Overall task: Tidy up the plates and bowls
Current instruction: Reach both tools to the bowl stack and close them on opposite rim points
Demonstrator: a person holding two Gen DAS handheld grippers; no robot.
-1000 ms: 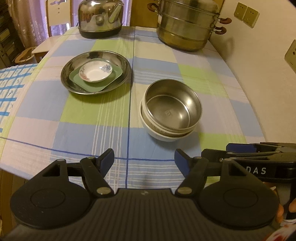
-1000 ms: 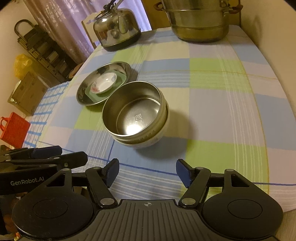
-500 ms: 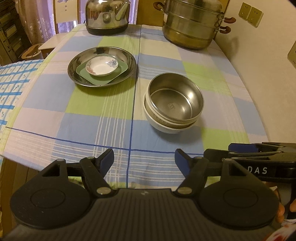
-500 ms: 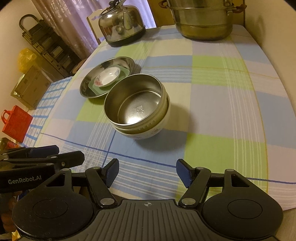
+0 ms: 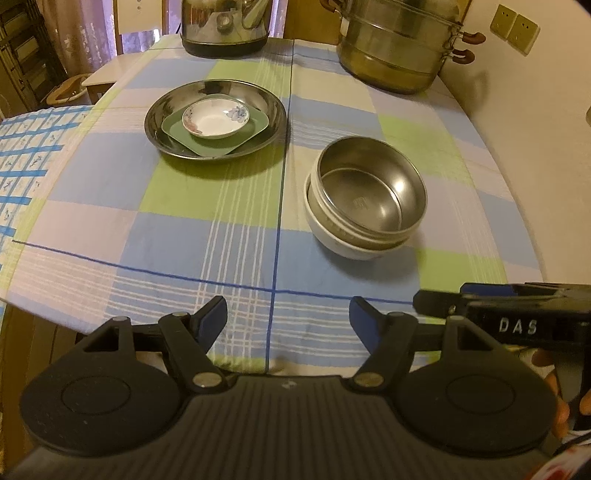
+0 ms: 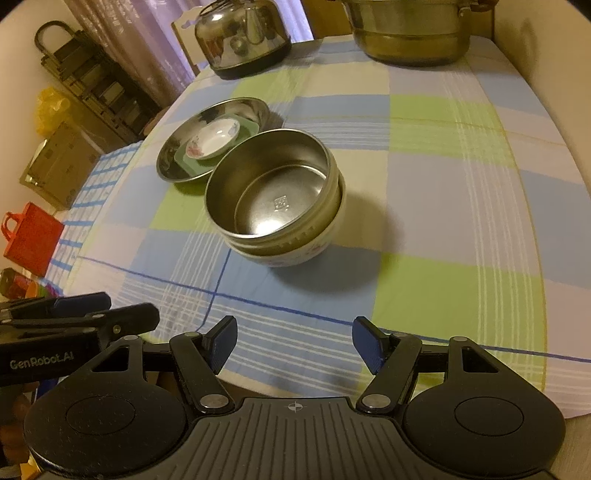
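Checked cloth in blue, green and pale squares covers the desk, which stands against a cream wall on its right side.

Left to right across the desk, left wrist view: a wide steel plate lies left of centre. Inside it rests a green square plate, and on that sits a small white saucer with painted flowers on its rim. The three are nested, each touching the one beneath. To the right, apart from the plate stack, a steel bowl sits slightly tilted inside a white bowl; only the white bowl's rim and lower wall show. At the far edge stand a steel kettle and, further right, a tiered steel steamer pot.

Right wrist view: the same steel bowl lies at centre, its stamped base visible, seated in the white bowl, which bears a faint floral pattern. The steel plate with the green square plate and saucer lies behind and to the left, partly hidden by the bowls.

Left gripper: held low at the near desk edge, level, pointing toward the bowls; its blue-padded fingers are spread wide and hold nothing. Right gripper: alongside it, also at the near edge, fingers spread wide and empty. Each gripper appears side-on in the other's view.
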